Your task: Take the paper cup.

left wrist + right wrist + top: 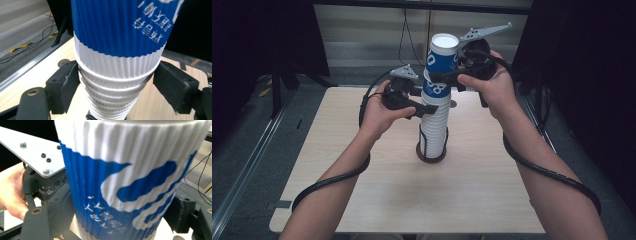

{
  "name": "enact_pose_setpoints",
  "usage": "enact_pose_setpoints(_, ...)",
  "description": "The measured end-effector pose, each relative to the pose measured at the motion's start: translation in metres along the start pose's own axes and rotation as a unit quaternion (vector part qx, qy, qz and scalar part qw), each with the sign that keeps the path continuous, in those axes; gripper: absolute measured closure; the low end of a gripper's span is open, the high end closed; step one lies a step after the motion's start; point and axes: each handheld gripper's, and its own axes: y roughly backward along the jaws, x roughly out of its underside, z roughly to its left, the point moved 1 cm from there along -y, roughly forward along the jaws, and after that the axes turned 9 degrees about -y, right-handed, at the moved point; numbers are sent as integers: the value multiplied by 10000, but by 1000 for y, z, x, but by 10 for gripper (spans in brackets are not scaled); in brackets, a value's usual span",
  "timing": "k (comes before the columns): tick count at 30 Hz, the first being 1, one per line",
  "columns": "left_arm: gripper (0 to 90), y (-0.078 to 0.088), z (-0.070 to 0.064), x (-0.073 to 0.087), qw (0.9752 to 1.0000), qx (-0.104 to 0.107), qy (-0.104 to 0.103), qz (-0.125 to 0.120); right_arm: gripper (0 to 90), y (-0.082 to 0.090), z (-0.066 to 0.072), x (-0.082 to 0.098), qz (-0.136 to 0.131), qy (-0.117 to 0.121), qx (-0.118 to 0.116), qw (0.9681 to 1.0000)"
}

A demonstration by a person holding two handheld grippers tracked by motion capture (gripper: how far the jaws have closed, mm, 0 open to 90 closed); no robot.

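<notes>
Corrugated paper, white below and blue above: that is what I am working with, a tall stack of nested cups (434, 125) standing on a dark round base (431, 156) near the middle of the pale wooden worktop (362, 200). I am holding the right gripper (447, 76) high, its jaws pinching the top cup (443, 55) around its blue printed band, so that this one cup can be drawn up and off. The top cup is sitting tilted a little and is still seated in the one beneath. I am keeping the left gripper (424, 111) lower, straddling the white stack just under the rim of the blue-banded cup; in the left gripper view one pad (71, 80) is touching the ribbed wall while the other pad (172, 82) is just at the rim edge. I judge this as a bracing grip, meant to stop the lower cups from riding up with the top one. I am seeing a white inside at the top cup's mouth, and cannot tell whether anything is in it.
</notes>
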Motion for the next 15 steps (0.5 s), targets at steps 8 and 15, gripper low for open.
enact_pose_setpoints(8,225,2,0,2,9999,96,40,16,222,5,-1,-4,-98,-22,-6,9999)
enact_pose_setpoints(15,186,3,-2,3,9998,114,52,155,222,8,-3,-4,-139,-42,-11,9999)
